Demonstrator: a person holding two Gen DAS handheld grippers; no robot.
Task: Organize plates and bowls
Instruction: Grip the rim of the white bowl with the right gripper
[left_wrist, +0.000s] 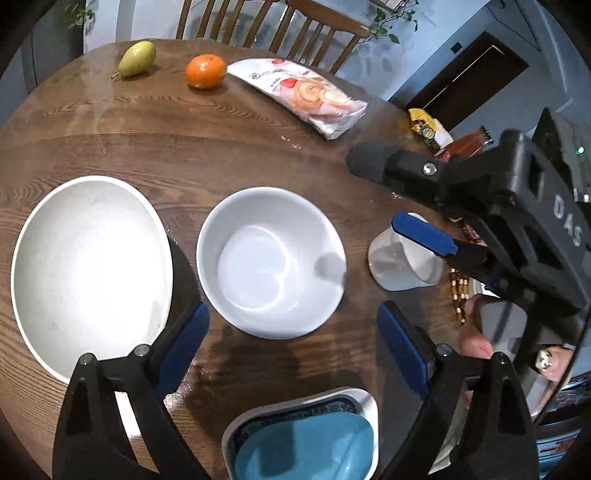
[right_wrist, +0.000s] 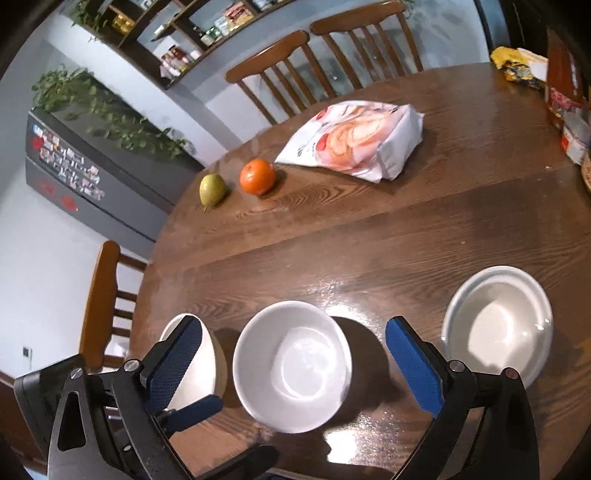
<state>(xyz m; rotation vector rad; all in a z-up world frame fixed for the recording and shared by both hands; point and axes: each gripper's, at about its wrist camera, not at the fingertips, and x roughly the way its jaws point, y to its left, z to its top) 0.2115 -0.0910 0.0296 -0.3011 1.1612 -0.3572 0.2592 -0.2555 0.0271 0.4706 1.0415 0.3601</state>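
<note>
Right fingers (right_wrist: 413, 365) spread, left fingers (left_wrist: 402, 347) spread; middle bowl (right_wrist: 291, 365) between, untouched.

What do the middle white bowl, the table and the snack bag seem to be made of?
Middle white bowl: probably glazed ceramic; smooth, glossy, with bright highlights.
Table: wood or wood veneer, varnished; visible grain and sheen.
Snack bag: likely plastic film; printed, crinkled, shiny.

Left gripper (left_wrist: 291, 332) and right gripper (right_wrist: 295, 354), jaws apart.
</note>
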